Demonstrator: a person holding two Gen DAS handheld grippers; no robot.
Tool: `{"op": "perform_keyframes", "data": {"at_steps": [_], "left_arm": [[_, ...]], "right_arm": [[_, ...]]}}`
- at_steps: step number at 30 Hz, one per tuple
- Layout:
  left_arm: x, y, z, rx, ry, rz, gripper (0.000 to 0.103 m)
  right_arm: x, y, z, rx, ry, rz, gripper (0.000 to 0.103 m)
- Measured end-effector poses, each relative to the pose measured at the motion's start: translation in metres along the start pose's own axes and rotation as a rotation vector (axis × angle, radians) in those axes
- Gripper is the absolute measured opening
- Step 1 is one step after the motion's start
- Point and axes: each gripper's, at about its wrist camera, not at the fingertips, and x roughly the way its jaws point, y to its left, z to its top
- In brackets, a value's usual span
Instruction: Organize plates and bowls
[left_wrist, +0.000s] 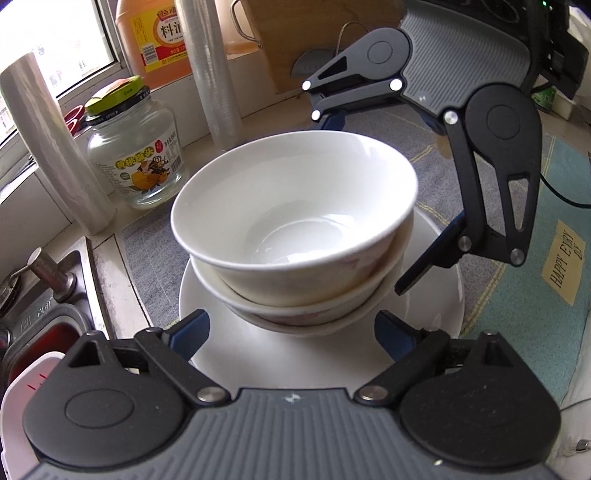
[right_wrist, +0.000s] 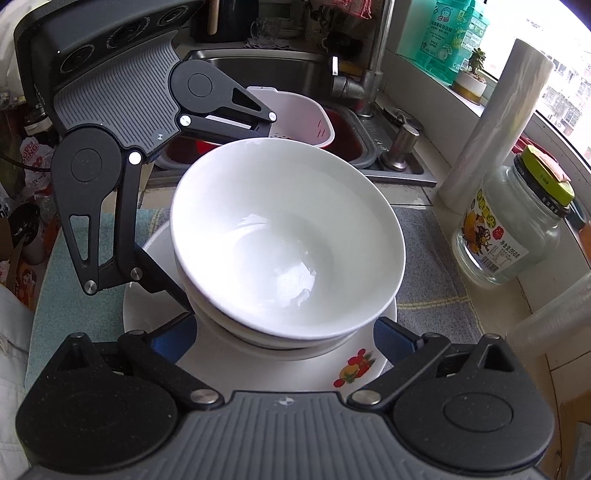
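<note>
Top bowl (left_wrist: 295, 199), white and empty, nested in a second bowl (left_wrist: 306, 306) with a faint reddish pattern on its outside. Both stacked on a white plate (left_wrist: 439, 295), its rim printed with fruit in the right wrist view (right_wrist: 356, 365). Plate lying on a grey mat (left_wrist: 155, 266) on the bench (left_wrist: 107, 273), beside a teal mat (left_wrist: 569, 192) with a yellow label reading "HAPPY EVERY DAY".

Left gripper (left_wrist: 291, 332) at the near edge of the stack, jaws spread wide to either side of the lower bowl, blue pads (left_wrist: 190, 330) clear of the china, nothing held. Right gripper (right_wrist: 284, 334) at the opposite side, jaws fully apart, pads (right_wrist: 391, 341) flanking the bowls with a gap, nothing gripped. Each gripper visible across the stack from the other's camera, tilted down toward the bowls.

Glass jar (left_wrist: 135, 155) with a yellow-green lid standing just off the grey mat, near two rolls of plastic wrap (left_wrist: 48, 147). Orange bottle (left_wrist: 155, 40) by the window behind. Steel sink (right_wrist: 280, 70) beyond the stack, with a pale pink basket (right_wrist: 299, 118) over a red tub and a tap (right_wrist: 373, 74) above.
</note>
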Motion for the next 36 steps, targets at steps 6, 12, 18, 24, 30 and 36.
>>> {"op": "perform_keyframes", "data": {"at_steps": [6, 12, 18, 24, 30, 36], "left_arm": [[-0.008, 0.006, -0.011, -0.089, -0.04, -0.009, 0.099], [-0.019, -0.001, -0.02, -0.15, -0.088, 0.061, 0.099], [-0.038, -0.026, -0.023, -0.224, -0.177, 0.259, 0.1], [-0.063, -0.053, -0.024, -0.466, -0.205, 0.383, 0.102], [-0.085, -0.081, -0.019, -0.669, -0.136, 0.419, 0.102], [-0.112, -0.12, -0.014, -0.697, -0.134, 0.476, 0.102]], "right_arm": [[-0.005, 0.007, -0.004, 0.062, 0.006, -0.061, 0.103], [-0.013, 0.02, -0.006, 0.155, 0.008, -0.113, 0.103], [-0.023, 0.032, -0.014, 0.264, 0.035, -0.226, 0.103], [-0.042, 0.042, -0.031, 0.498, 0.031, -0.382, 0.103], [-0.065, 0.066, -0.051, 0.759, 0.04, -0.482, 0.103], [-0.098, 0.103, -0.061, 0.837, -0.009, -0.511, 0.103]]}}
